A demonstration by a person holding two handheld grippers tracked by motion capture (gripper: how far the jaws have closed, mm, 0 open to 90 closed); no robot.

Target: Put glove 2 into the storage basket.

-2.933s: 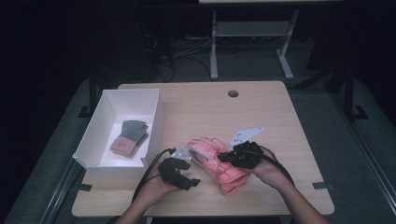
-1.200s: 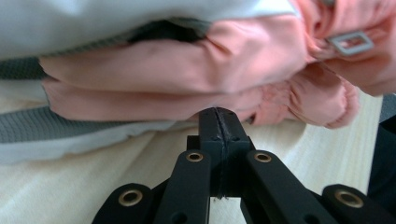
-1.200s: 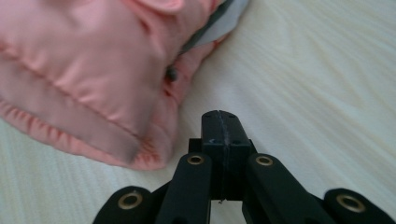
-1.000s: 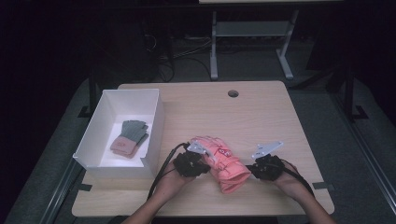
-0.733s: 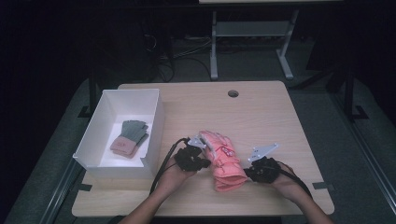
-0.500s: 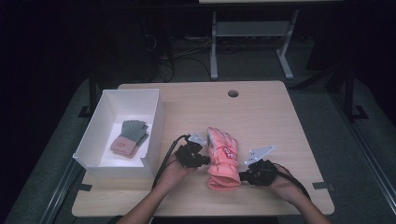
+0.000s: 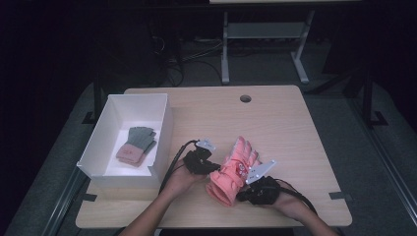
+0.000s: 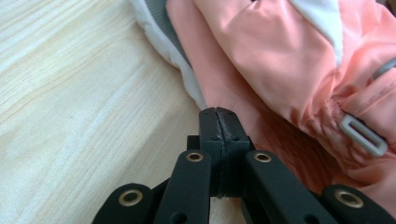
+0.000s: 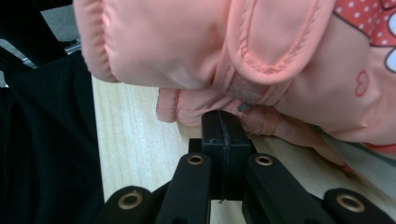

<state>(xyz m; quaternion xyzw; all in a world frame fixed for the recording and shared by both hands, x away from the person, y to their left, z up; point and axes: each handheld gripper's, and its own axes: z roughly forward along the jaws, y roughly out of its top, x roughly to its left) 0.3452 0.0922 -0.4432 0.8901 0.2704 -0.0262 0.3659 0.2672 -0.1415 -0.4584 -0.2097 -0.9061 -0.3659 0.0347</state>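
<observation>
**Two closed grippers flank the coral ski gloves**

Both sets of jaws are fully shut, nothing pinched. Left gripper [image 7: 212, 167] nudges the coral ski gloves [image 7: 235, 170] at mid-tabletop [image 7: 290, 123]; right gripper [image 7: 246, 192] sits at the cuff. Advice: push low and square, or open before grabbing. Right gripper view shows the velcro tab [image 9: 245, 88]; high view shows the white box [image 7: 96, 147] holding knit gloves [image 7: 136, 144].
</observation>
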